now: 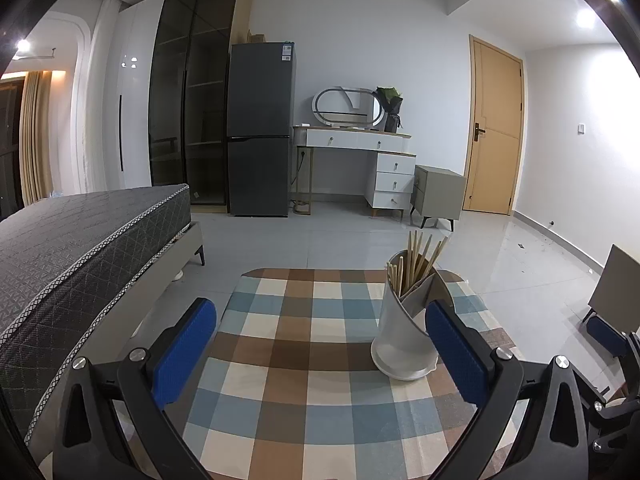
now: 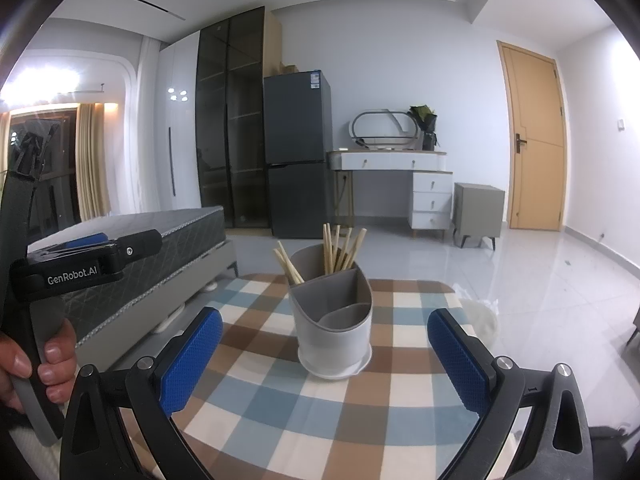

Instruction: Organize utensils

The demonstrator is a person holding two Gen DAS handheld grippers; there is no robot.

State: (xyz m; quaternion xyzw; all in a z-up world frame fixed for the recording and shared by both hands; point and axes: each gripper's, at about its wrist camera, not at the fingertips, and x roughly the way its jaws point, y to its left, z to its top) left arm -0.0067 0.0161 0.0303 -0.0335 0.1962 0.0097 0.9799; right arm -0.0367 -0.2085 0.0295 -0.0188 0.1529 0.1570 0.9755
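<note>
Both the left gripper (image 1: 320,344) and the right gripper (image 2: 325,356) are being held wide and empty; the utensil holder (image 2: 334,320), chopsticks (image 2: 340,246) already inside, is standing just ahead on the checked table (image 2: 280,408), so sorting is judged nearly done, with no loose utensil being shown for a next pick

Counter (image 1: 304,360) near edge cut off by frame bottom, chopsticks (image 2: 340,246) lower ends hidden inside holder (image 2: 334,332), holder base partly behind right finger in left wrist view, fridge label (image 2: 315,80) text too small to read
</note>
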